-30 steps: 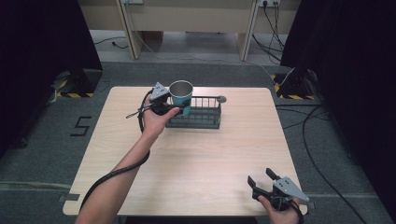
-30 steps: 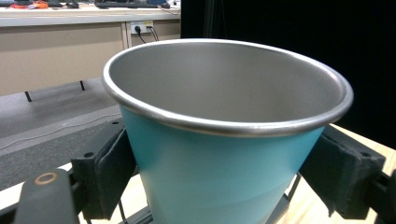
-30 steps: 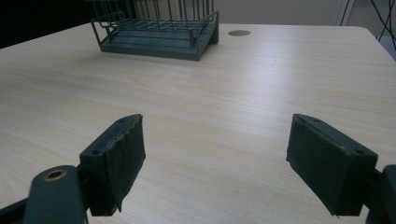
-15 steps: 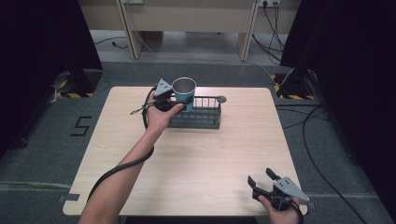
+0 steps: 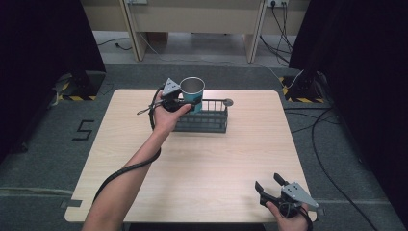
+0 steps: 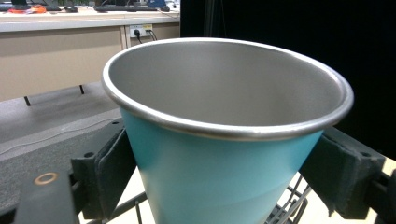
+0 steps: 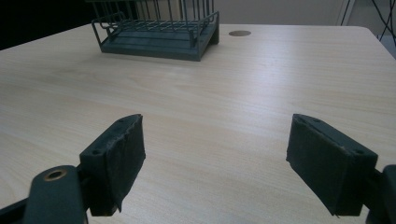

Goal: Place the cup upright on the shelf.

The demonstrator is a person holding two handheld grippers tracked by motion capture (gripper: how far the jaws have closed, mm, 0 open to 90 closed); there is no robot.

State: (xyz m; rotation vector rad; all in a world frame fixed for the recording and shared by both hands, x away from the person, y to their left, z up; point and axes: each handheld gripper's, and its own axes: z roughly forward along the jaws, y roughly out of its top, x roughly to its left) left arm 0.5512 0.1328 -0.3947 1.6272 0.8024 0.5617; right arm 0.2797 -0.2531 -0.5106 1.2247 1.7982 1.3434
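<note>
High view shows the left gripper [image 5: 185, 100] holding a cup [image 5: 192, 91] above the left end of a dark wire rack [image 5: 207, 120], which stands at the far middle of the wooden surface [image 5: 202, 168]. The cup is turquoise outside and bare metal inside, with its mouth up and a little tilted. Left gripper view shows the two black pads [image 6: 112, 172] pressed on opposite sides of the cup [image 6: 224, 140], below the metal rim, so the gripper pinches it. Wires of the rack [image 6: 289, 205] are seen under the cup. The right gripper [image 5: 269, 188] is at the near right corner of the surface, well apart from the rack. Right gripper view shows its jaws spread wide and holding nothing, just over the wood [image 7: 224, 116], facing the rack [image 7: 159, 32].
</note>
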